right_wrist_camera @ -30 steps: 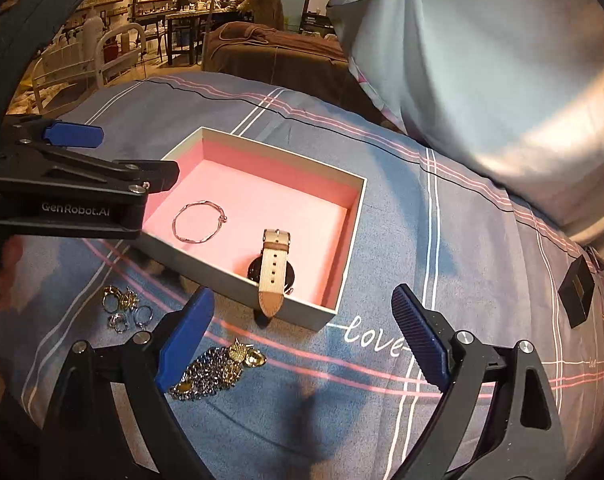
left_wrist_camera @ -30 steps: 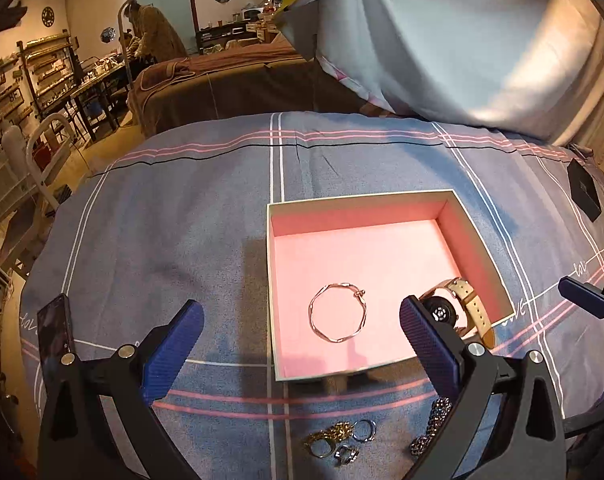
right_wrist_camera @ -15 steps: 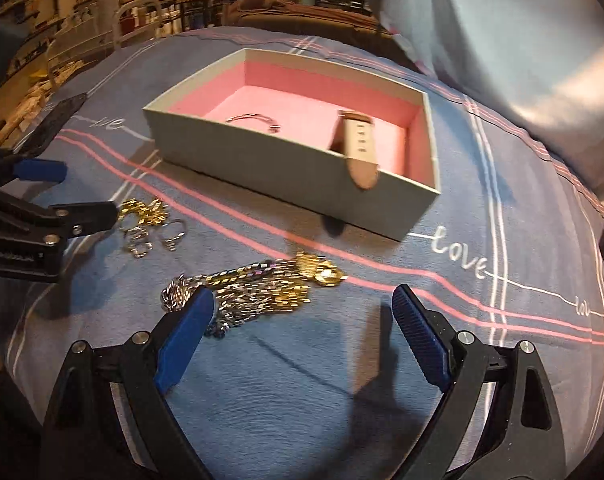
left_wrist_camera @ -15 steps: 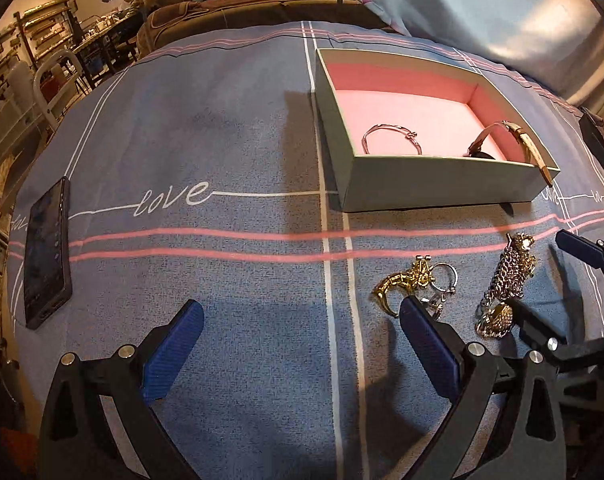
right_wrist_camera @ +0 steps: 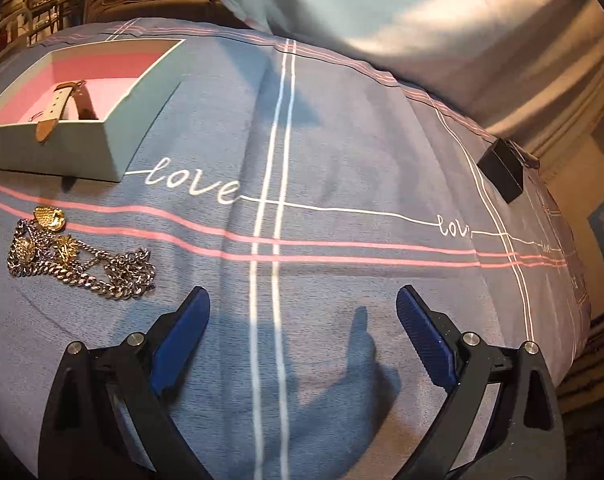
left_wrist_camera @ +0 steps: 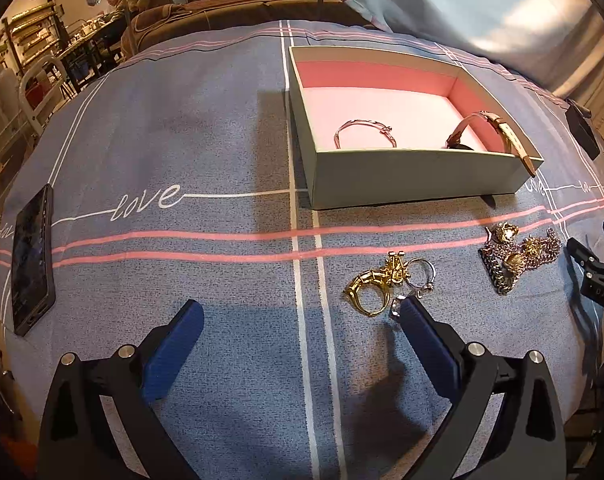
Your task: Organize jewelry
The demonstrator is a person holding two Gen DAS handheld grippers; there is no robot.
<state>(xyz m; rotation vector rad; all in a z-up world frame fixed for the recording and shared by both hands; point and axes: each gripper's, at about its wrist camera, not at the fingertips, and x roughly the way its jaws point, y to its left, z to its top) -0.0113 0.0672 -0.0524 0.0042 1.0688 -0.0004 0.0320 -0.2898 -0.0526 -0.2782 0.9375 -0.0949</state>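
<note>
Two hand-held grippers (left_wrist_camera: 300, 320) (right_wrist_camera: 302, 312) agape; one box (left_wrist_camera: 414, 178).

One box (left_wrist_camera: 414, 172) holding one bracelet (left_wrist_camera: 364, 133) and one watch (left_wrist_camera: 488, 132); one chain pile (left_wrist_camera: 516, 256); one phone (left_wrist_camera: 32, 260).

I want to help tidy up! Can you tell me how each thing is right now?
Box: open, no lid on.
Bracelet: lying inside the box.
Watch: in the box, strap over the rim.
Rings: loose on the bedspread.
Chains: tangled heap outside the box.
Left gripper: open, empty.
Right gripper: open, empty.
</note>
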